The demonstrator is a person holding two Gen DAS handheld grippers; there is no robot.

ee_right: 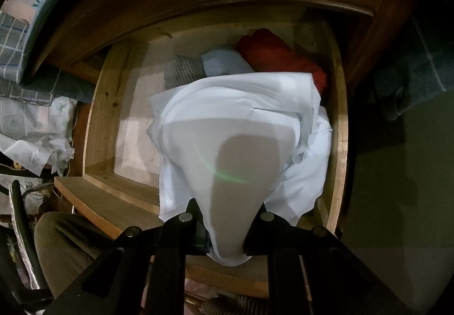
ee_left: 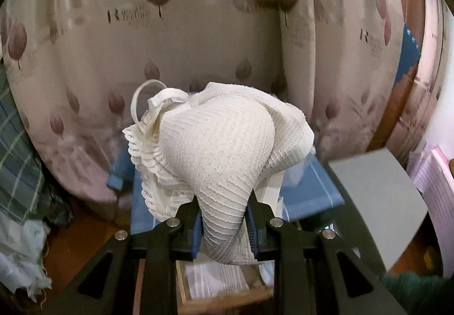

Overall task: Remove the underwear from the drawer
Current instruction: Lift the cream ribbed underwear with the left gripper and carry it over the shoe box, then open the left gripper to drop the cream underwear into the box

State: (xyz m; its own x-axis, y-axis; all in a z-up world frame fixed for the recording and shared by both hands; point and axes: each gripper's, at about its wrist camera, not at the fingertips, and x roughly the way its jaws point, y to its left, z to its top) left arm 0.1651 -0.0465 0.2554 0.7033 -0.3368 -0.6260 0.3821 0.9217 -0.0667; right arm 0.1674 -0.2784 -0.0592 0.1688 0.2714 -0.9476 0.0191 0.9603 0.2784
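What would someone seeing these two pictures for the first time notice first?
In the left wrist view, a cream ribbed lace undergarment fills the centre, pinched in the left tool before a leaf-patterned curtain. In the right wrist view, a thin white cloth bunches in the right tool over an open wooden drawer, with a red garment at the back.

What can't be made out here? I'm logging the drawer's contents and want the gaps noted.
- Right wrist view: the white cloth in the right gripper hides the drawer floor beneath it and part of the red garment.
- Left wrist view: the cream ribbed underwear in the left gripper blocks most of the drawer below.
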